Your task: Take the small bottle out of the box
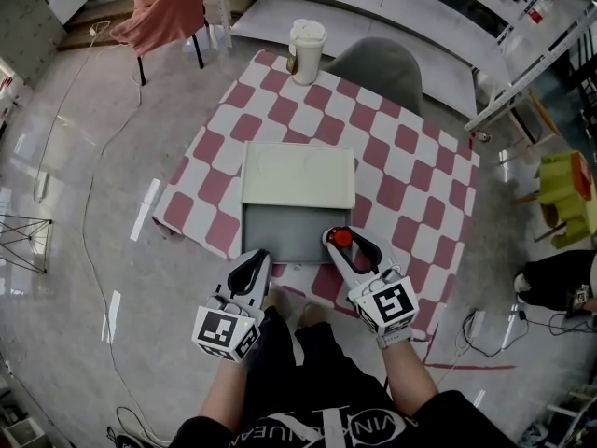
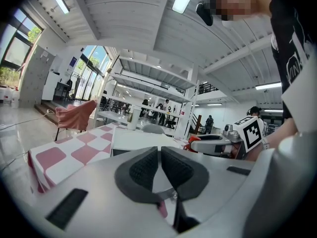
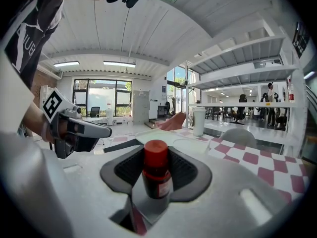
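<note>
The small dark bottle (image 3: 156,175) with a red cap (image 1: 342,238) stands upright between the pads of my right gripper (image 3: 156,158), which is shut on it. In the head view the right gripper (image 1: 339,239) holds it over the near right corner of the open box (image 1: 280,236), whose grey inside shows nothing else. The box's white lid (image 1: 298,175) lies flipped back behind it. My left gripper (image 1: 254,267) hovers at the box's near left corner, shut with nothing between its pads (image 2: 143,168). From the left gripper view the right gripper (image 2: 214,144) and the bottle (image 2: 194,141) show to the right.
The box sits on a red-and-white checked tablecloth (image 1: 410,185). A lidded paper cup (image 1: 307,49) stands at the table's far edge beside a grey chair (image 1: 378,68). A chair draped in pink cloth (image 1: 168,7), metal shelving (image 1: 522,54), a yellow stool (image 1: 567,192) and floor cables surround the table.
</note>
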`<control>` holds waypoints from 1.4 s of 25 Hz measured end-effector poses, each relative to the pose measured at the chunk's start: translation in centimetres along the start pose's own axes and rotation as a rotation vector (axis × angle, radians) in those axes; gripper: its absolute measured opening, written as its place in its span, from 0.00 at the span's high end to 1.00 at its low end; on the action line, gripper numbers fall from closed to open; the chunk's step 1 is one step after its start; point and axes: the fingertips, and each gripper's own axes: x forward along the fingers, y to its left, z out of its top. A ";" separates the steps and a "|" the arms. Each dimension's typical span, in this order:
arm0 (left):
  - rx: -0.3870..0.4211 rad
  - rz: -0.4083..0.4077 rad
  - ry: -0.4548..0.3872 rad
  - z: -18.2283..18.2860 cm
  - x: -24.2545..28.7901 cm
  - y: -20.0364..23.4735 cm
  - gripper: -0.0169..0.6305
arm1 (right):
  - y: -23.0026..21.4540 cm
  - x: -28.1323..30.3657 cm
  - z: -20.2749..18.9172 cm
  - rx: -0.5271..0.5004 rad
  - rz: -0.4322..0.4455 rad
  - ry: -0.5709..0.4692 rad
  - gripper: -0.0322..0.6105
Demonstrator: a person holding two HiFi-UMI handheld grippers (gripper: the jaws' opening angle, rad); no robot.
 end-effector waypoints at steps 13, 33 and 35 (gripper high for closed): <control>0.010 0.017 -0.026 1.8 -0.3 0.6 0.93 | 0.1 -0.4 2.8 0.007 0.024 -0.029 0.72; 0.013 0.042 -0.087 5.1 -0.8 0.8 0.93 | -0.1 -1.2 6.3 0.030 0.040 -0.088 0.72; 0.012 0.051 -0.087 5.2 -0.8 0.9 0.93 | 0.0 -1.3 6.5 0.027 0.045 -0.088 0.72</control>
